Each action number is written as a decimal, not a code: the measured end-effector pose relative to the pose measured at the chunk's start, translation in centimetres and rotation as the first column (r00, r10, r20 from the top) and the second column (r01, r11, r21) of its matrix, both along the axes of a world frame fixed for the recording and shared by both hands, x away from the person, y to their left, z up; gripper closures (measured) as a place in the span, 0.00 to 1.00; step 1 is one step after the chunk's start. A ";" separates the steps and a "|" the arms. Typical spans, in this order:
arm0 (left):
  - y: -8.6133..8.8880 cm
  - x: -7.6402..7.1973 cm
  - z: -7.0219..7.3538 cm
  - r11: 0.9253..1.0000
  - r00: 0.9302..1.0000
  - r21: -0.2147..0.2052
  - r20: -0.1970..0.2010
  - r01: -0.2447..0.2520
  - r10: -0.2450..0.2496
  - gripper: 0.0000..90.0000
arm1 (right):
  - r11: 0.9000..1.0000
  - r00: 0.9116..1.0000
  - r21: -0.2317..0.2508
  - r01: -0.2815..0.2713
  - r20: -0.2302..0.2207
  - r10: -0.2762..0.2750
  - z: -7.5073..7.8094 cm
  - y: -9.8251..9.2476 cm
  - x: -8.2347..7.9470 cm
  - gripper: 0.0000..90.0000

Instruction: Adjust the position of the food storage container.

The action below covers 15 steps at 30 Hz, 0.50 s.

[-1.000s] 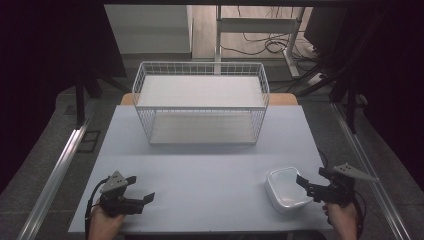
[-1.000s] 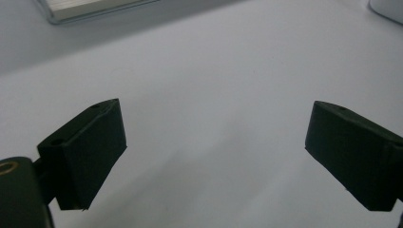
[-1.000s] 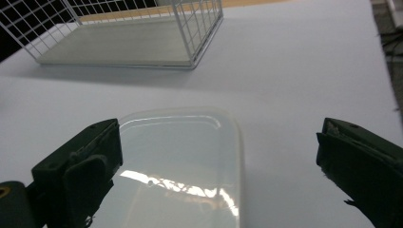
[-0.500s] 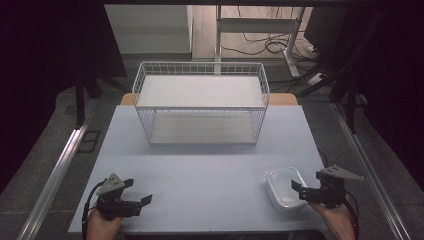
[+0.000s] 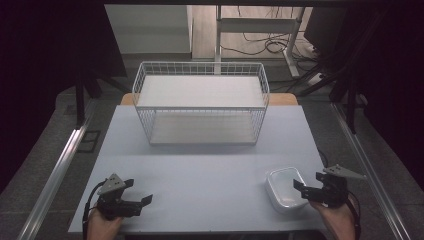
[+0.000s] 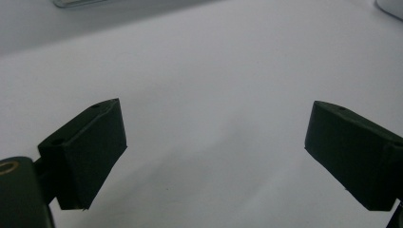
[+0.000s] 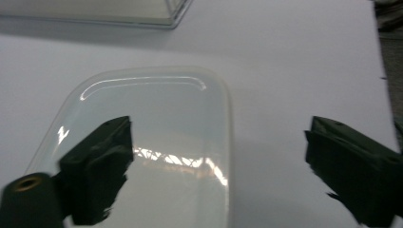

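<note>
Clear tub (image 7: 142, 156) sits ungripped — right gripper (image 7: 218, 171) straddles its near wall, fingers apart, just been closing; left gripper (image 6: 214, 156) gapes idle — lift remains.

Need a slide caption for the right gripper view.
Right gripper, jaws open, straddling the near rim of a clear plastic container.

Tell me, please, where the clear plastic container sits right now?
In the high view the clear plastic container sits near the table's front right corner, straddled by the right gripper.

One clear plastic container (image 5: 286, 187), one white wire basket (image 5: 201, 101), one table (image 5: 200, 165), two grippers, left gripper (image 5: 137, 202), right gripper (image 5: 304, 187)
</note>
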<state>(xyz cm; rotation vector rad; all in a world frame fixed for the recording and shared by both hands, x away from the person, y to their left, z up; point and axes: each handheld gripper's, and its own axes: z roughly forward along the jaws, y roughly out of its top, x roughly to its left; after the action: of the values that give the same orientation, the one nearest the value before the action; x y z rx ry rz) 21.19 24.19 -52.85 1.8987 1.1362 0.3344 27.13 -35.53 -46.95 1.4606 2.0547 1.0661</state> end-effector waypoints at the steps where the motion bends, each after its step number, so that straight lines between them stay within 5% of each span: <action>1: -0.1 0.0 0.0 1.000 1.000 0.001 -0.001 0.001 -0.001 0.07 | 1.000 1.000 -0.002 0.011 0.002 -0.011 0.1 -0.1 0.0 0.18; 3: -0.1 0.0 0.0 1.000 1.000 0.002 -0.003 0.003 -0.003 0.07 | 1.000 1.000 -0.005 0.031 0.005 -0.031 0.3 -0.2 -0.1 0.25; 4: -0.2 0.1 -0.1 1.000 1.000 0.006 -0.007 0.006 -0.006 0.07 | 0.999 0.999 0.012 0.031 0.016 -0.031 0.8 -0.7 -0.4 0.43; 6: -0.2 0.1 -0.1 1.000 1.000 0.008 -0.009 0.006 -0.006 0.07 | 1.000 1.000 0.002 0.024 0.017 -0.024 1.1 -0.9 -0.5 0.62; 7: -0.2 0.1 -0.1 1.000 1.000 0.008 -0.009 0.006 -0.006 0.07 | 1.000 1.000 0.002 0.024 0.017 -0.024 1.1 -0.9 -0.5 0.62; 8: -0.2 0.1 -0.1 1.000 1.000 0.006 -0.011 0.006 -0.006 0.07 | 0.999 0.999 -0.013 0.030 0.012 -0.030 1.3 -1.3 -0.7 0.79; 10: -0.2 0.1 -0.1 1.000 1.000 0.005 -0.014 0.006 -0.006 0.07 | 0.999 0.999 -0.026 0.035 0.004 -0.035 1.3 -1.5 -0.8 0.91; 15: -0.2 0.1 -0.2 1.000 1.000 0.007 -0.019 0.008 -0.008 0.07 | 0.999 0.997 -0.044 0.017 -0.076 -0.021 0.5 -1.5 -0.4 0.99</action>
<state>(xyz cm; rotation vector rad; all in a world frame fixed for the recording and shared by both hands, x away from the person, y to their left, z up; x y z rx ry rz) 21.32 23.95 -53.02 1.9158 1.1409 0.3164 26.69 -37.03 -46.46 1.5181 2.0984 0.9658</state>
